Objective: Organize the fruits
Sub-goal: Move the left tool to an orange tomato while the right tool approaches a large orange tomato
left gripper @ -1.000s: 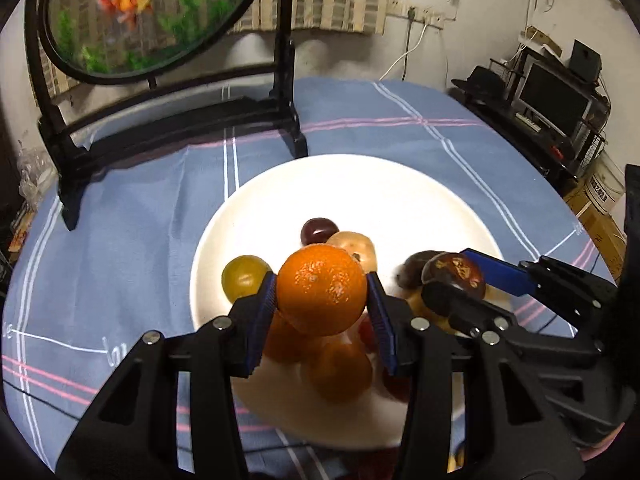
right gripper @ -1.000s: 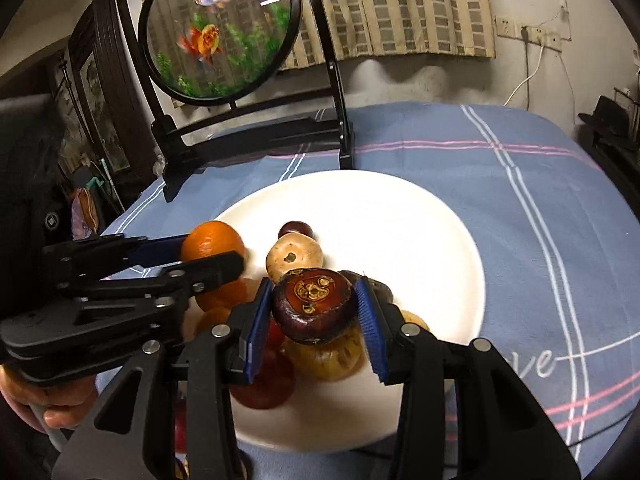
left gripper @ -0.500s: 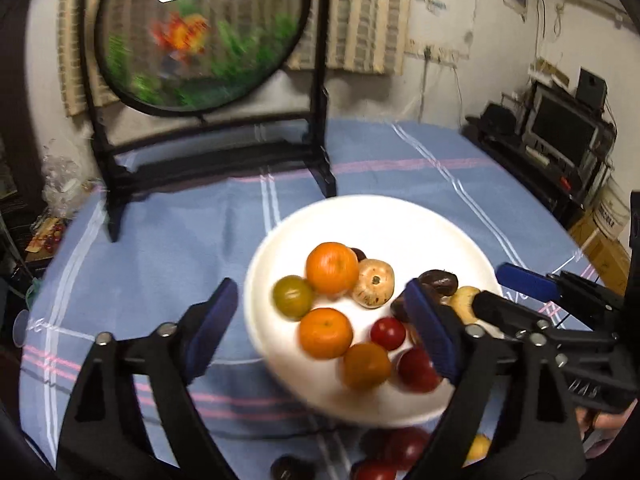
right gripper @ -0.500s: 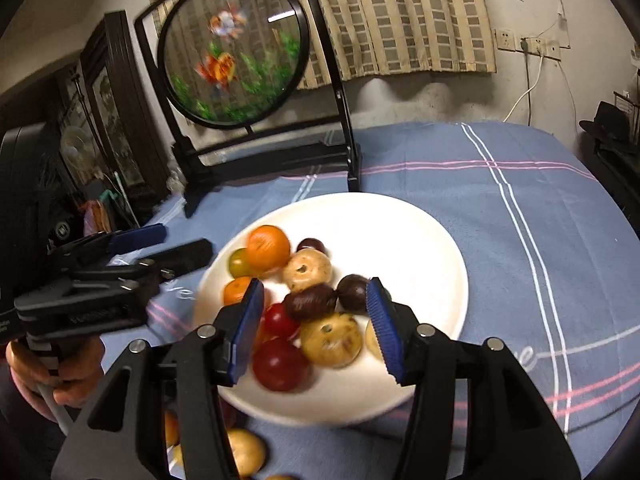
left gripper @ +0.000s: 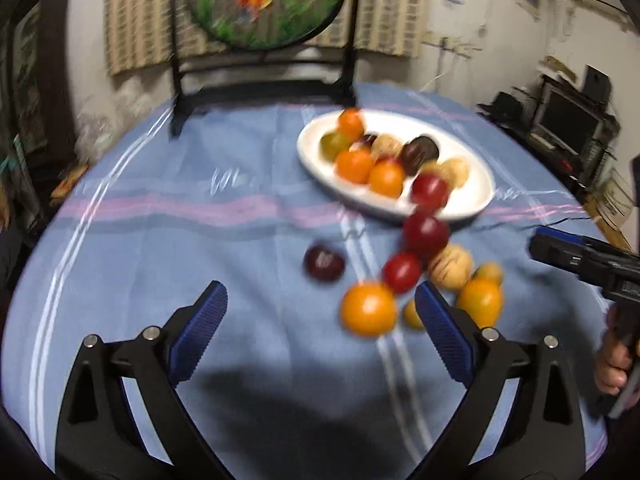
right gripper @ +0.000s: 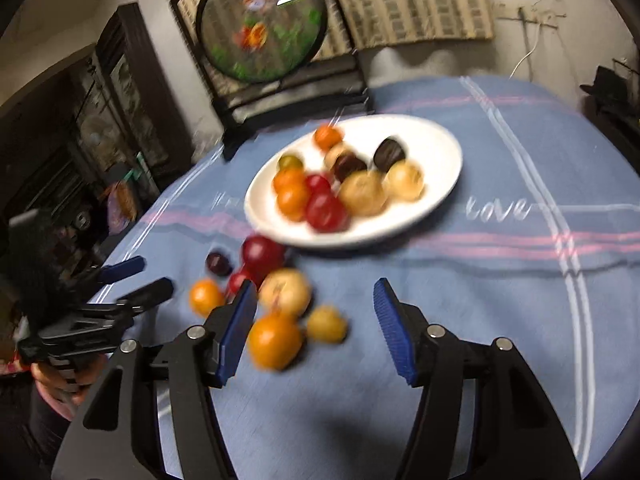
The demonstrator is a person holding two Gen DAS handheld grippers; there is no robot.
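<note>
Rolling easily, the loose orange point(left gripper: 368, 309) wants gripping across its firm middle; both grippers' fingers point(left gripper: 440, 320) have just been opening, gape empty.

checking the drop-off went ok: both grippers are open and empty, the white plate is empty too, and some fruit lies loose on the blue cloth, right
Not quite: the white plate is not empty; it holds fruit, as the right wrist view shows. The rest stands: left gripper and right gripper are open and empty, and loose fruit lies on the blue cloth.
</note>
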